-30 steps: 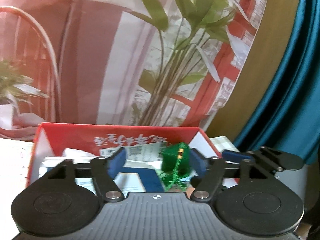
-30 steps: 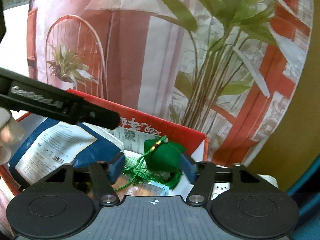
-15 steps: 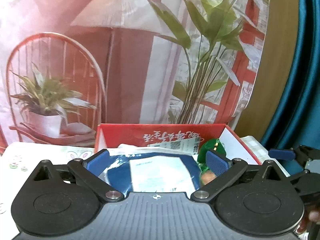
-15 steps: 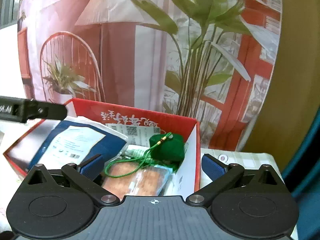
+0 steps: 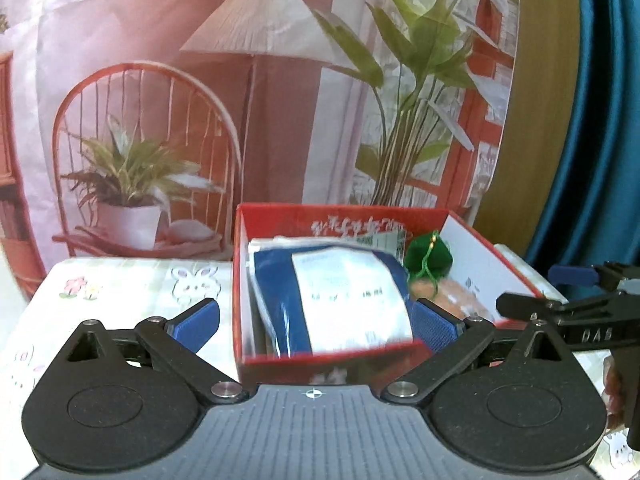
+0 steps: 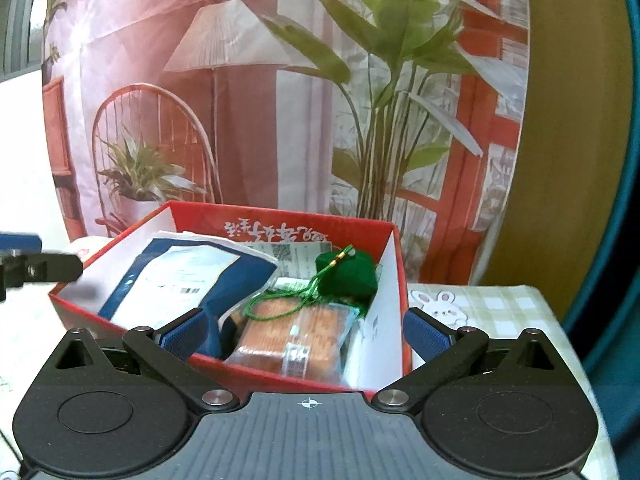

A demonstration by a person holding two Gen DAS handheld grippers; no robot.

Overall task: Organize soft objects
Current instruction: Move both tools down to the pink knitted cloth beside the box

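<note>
Backdrop (image 5: pixel 280 100) printed with lamp, chair and plants, cut off at every edge in both views; teal curtain (image 5: pixel 592 120) to its right, only partly in frame. Table (image 5: pixel 120 280) under a bunny-print cloth, mostly masked by the gripper bodies. Red box (image 6: pixel 280 220) on the table, near wall half hidden behind each gripper; upside-down print on the far wall too small to read.

Inside the box: blue pack (image 6: pixel 180 280) leaning at left, label blurred in the left view, sharper but unreadable in the right. Orange packet (image 6: pixel 296 332) plain in the right view, only a sliver beside the blue pack in the left. Green pouch (image 6: pixel 348 276) at the far right corner, resting on the packet, cord trailing over it; cord barely traceable in the left view.

Left gripper (image 5: pixel 316 320) spread wide, nothing between the pads, box ahead. Right gripper (image 6: pixel 304 332) likewise wide, empty, near box wall below it. Right gripper seen from the side only in the left view (image 5: pixel 568 308), with a bit of hand (image 5: pixel 612 396) at the frame edge; left gripper's tip just poking in at the right view's left edge (image 6: pixel 40 268).
</note>
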